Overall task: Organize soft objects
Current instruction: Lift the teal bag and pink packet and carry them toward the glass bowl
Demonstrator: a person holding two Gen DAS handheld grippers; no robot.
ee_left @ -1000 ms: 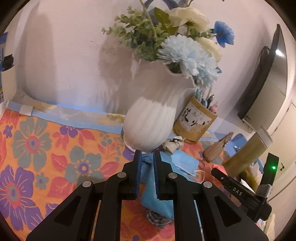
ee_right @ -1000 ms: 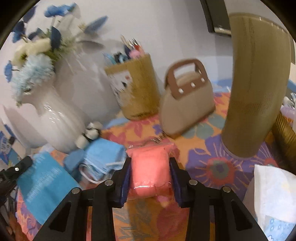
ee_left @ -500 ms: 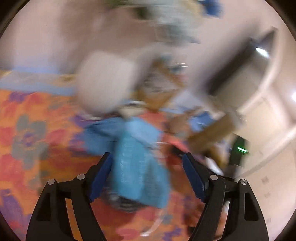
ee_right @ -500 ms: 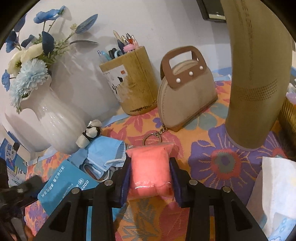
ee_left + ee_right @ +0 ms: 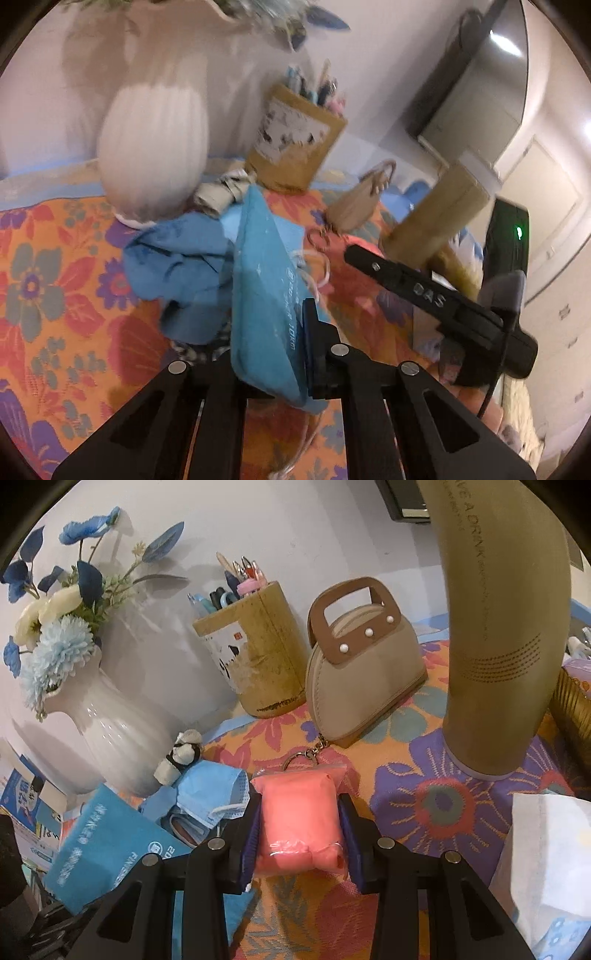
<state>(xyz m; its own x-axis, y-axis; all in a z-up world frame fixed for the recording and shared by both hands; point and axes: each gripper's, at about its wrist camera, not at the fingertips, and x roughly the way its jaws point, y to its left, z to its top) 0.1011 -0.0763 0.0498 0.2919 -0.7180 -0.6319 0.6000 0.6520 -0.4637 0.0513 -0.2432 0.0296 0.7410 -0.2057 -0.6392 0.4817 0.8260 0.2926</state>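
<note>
Soft packets are already in both grippers. Left gripper (image 5: 271, 332) has its jaws closed down on the blue fabric pouch (image 5: 262, 288), which stands on edge between them, its long axis running away from the camera toward the white vase (image 5: 153, 158); only the right-hand pad shows clearly, the other is hidden behind the cloth. Right gripper (image 5: 299, 834) is pinched onto the pink soft packet (image 5: 301, 823), both pads pressing its sides, the packet's length pointing forward toward the tan handbag (image 5: 364, 686) and its keyring (image 5: 295, 762).

Between the two tools, on the floral tablecloth (image 5: 55, 258), lies a loose heap: blue face masks (image 5: 210, 790), darker blue cloth (image 5: 177, 254) and a small plush toy (image 5: 179, 757) leaning by the vase. That heap sits just ahead and to the left of the pink packet, and directly beyond the pouch, so the left hand appears nearer to it. My reading is that each held piece needs a set-down spot; the crowded middle, with mask loops trailing, could snag a pad
</note>
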